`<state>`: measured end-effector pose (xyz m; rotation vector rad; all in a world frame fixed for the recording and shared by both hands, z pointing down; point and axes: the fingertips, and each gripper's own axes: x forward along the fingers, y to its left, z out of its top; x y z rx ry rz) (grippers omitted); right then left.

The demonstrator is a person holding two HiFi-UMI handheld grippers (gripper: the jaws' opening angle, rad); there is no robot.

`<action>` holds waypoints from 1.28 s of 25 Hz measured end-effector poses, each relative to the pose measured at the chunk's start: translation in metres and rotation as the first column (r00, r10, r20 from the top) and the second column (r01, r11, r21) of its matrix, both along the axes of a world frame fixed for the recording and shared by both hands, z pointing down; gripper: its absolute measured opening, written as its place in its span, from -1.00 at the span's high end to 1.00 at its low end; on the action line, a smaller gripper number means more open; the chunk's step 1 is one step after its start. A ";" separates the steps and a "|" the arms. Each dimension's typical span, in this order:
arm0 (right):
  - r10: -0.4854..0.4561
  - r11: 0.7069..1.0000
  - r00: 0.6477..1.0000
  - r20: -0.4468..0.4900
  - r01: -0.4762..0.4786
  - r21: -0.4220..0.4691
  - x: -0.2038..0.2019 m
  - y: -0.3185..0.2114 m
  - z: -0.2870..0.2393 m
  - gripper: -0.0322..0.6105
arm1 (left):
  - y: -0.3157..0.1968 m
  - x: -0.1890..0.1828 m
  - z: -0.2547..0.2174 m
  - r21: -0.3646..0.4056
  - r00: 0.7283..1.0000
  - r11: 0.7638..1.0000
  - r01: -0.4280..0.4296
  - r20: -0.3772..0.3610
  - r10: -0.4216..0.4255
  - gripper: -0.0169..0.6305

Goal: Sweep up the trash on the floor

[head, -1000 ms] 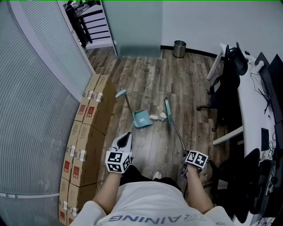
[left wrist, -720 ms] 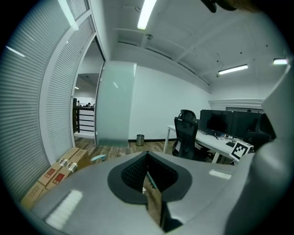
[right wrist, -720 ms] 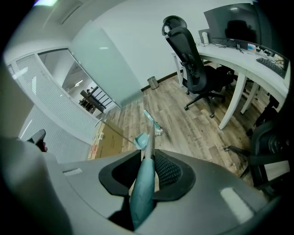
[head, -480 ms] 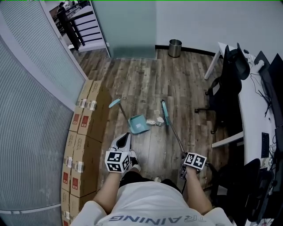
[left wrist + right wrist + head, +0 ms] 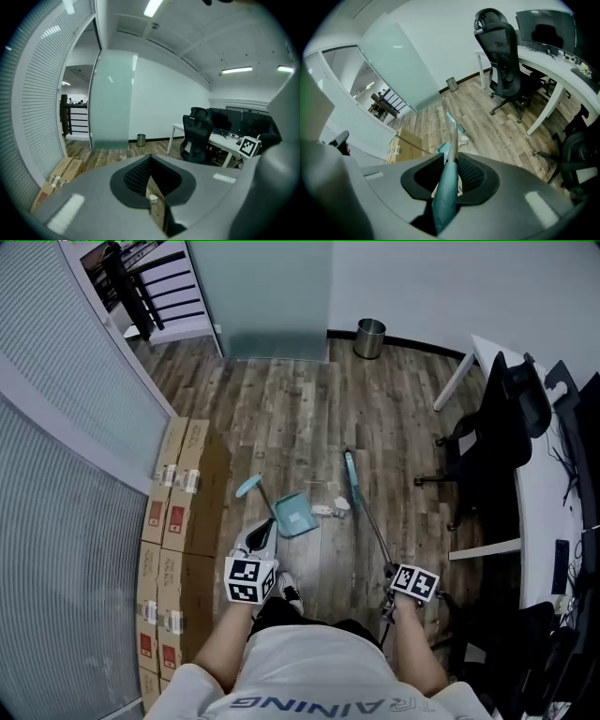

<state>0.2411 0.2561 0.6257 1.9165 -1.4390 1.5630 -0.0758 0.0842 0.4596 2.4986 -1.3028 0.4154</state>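
Note:
A teal dustpan (image 5: pixel 296 514) lies on the wood floor, its long handle (image 5: pixel 253 488) pointing up and left. A few small pale bits of trash (image 5: pixel 328 508) lie between it and the teal broom head (image 5: pixel 351 474). My right gripper (image 5: pixel 390 591) is shut on the broom's handle; in the right gripper view the teal grip (image 5: pixel 446 192) runs between the jaws toward the broom head (image 5: pixel 453 123). My left gripper (image 5: pixel 263 532) is shut and empty, just short of the dustpan. Through its jaws (image 5: pixel 151 164) I see a bit of trash (image 5: pixel 153 199).
Cardboard boxes (image 5: pixel 178 512) line the glass wall with blinds on the left. A metal bin (image 5: pixel 367 337) stands at the far wall. Black office chairs (image 5: pixel 487 442) and a white desk (image 5: pixel 553 484) fill the right side. The person's shoe (image 5: pixel 287 592) shows below the left gripper.
The person has stepped forward with both grippers. The dustpan and trash now lie closer to the left gripper, and the broom has come along in the right one. Both grips are unchanged.

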 end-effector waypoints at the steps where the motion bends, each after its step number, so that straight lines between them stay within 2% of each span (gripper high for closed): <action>1: 0.005 1.000 1.000 0.000 -0.005 0.000 -0.005 -0.011 0.000 0.56 | -0.014 -0.006 0.002 -0.001 1.000 1.000 -0.003 0.011 0.003 0.94; 7: 0.035 0.999 0.999 0.006 -0.035 0.015 -0.038 -0.065 -0.004 0.56 | -0.079 -0.045 0.024 -0.040 1.000 0.999 -0.017 0.015 0.018 0.94; 14: 0.017 1.000 0.999 0.027 -0.018 0.017 -0.048 -0.114 -0.006 0.56 | -0.124 -0.062 0.043 -0.084 0.999 0.996 0.002 0.036 0.001 0.94; 19: -0.023 1.000 0.998 0.057 0.023 0.002 -0.042 -0.142 0.004 0.56 | -0.140 -0.061 0.052 -0.109 0.997 0.994 0.029 0.078 -0.021 0.94; 25: -0.115 0.992 0.988 0.102 0.119 -0.031 -0.019 -0.190 0.032 0.56 | -0.162 -0.050 0.062 -0.130 0.983 0.984 0.124 0.150 -0.104 0.94; 30: -0.196 0.979 0.973 0.121 0.201 -0.039 0.002 -0.221 0.047 0.56 | -0.177 -0.032 0.078 -0.170 0.976 0.966 0.192 0.136 -0.170 0.94; 32: -0.216 0.974 0.969 0.118 0.223 -0.047 0.005 -0.231 0.052 0.56 | -0.180 -0.031 0.090 -0.185 0.971 0.961 0.204 0.161 -0.176 0.94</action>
